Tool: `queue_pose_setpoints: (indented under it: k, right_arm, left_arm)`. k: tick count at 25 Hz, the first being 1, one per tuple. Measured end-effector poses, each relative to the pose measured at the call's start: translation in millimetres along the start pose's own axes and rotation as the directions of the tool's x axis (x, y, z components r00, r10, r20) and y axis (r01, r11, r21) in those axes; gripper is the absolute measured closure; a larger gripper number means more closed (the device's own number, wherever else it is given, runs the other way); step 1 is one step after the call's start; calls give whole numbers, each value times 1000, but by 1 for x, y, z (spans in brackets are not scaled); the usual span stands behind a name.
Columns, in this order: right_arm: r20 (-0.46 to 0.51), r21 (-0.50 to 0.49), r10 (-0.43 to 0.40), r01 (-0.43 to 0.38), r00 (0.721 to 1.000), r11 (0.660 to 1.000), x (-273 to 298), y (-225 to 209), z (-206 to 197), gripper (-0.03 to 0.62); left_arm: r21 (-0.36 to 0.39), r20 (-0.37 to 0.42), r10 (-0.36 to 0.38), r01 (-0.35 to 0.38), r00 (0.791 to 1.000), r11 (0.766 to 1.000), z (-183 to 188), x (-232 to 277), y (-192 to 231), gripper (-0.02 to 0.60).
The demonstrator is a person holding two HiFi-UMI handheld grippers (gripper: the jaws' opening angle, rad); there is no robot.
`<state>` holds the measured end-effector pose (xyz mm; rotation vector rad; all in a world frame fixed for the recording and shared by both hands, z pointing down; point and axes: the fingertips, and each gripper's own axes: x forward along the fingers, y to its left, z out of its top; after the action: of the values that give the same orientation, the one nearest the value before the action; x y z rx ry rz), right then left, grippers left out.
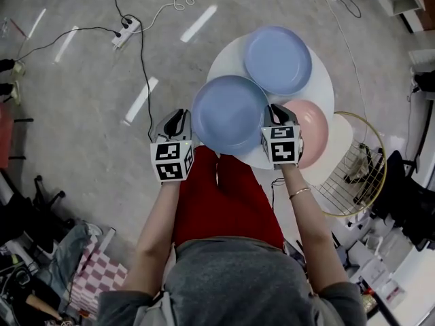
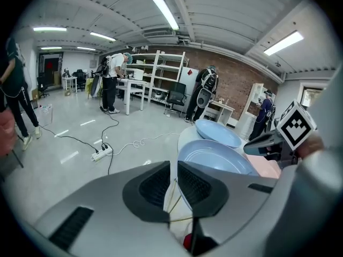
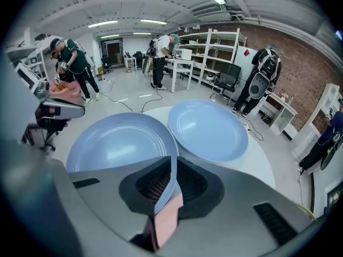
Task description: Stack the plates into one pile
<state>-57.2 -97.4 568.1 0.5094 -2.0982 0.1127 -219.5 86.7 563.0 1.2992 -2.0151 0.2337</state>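
Observation:
A light blue plate hangs between my two grippers over the near edge of the round white table. Its right rim overlaps a pink plate; I cannot tell whether the two touch. My right gripper is shut on that rim, and in the right gripper view the pink plate shows just beneath it. My left gripper stands at the left rim. In the left gripper view the rim runs between the jaws with a gap beside it. A second blue plate lies farther back on the table.
A round wire basket stands low to the table's right. A power strip and cables lie on the floor at the far left. Bags and a checked cloth sit at the near left. Several people stand by shelves across the room.

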Motion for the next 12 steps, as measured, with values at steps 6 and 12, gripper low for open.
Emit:
queue_pose_setpoints:
  k: [6,12]
  right_arm:
    - [-35,-37,45,-47,998,998,6,3,1,562]
    - [-79,-61,74,-79,994,995,13,7,-1,560]
  left_arm:
    - [-52,-18,20,-20,1000,998,-6,-1,-1,507]
    - [-98,-65,21,-27,998,995,-19,2,-3,463]
